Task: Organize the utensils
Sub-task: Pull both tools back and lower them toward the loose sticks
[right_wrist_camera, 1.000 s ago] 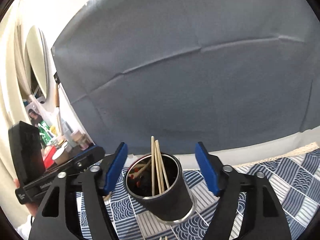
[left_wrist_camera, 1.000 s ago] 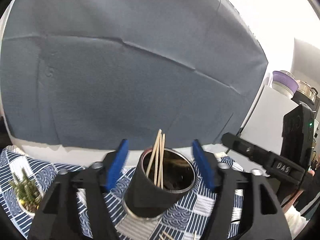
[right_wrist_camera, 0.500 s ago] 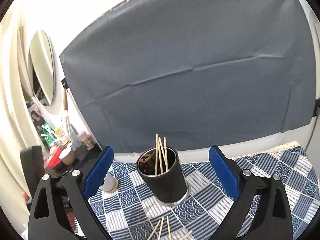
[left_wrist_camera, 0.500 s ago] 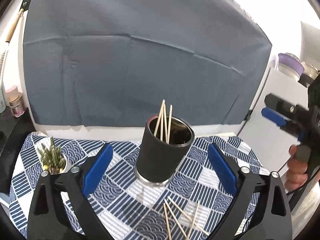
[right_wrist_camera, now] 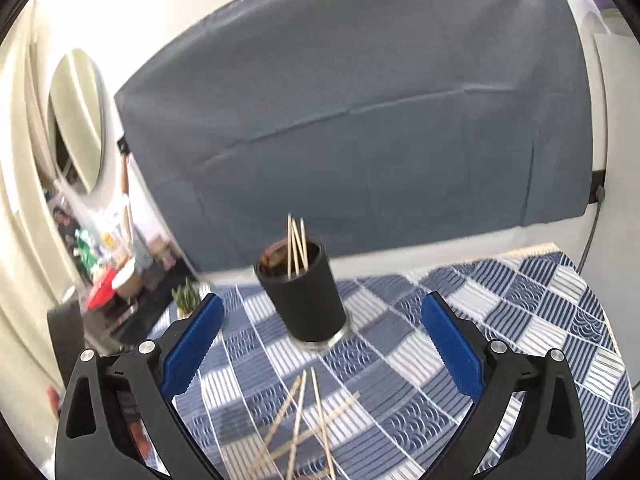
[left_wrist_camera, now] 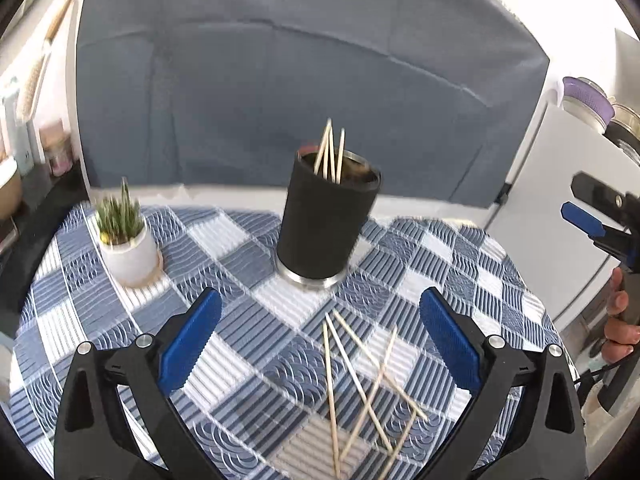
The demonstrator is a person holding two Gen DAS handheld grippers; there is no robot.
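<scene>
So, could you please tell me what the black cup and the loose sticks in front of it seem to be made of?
Black cylindrical cup: probably metal in a matte black sleeve, since a shiny silver rim and base show.
Thin pale sticks on the cloth: likely bamboo or wood, judging by their light tan, dull look.

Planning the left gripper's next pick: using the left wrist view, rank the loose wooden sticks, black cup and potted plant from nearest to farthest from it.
1. Loose wooden sticks: on the cloth between the fingers, toward the right one.
2. Black cup: straight ahead, centre.
3. Potted plant: ahead, far left; slightly farther than the cup.
</scene>
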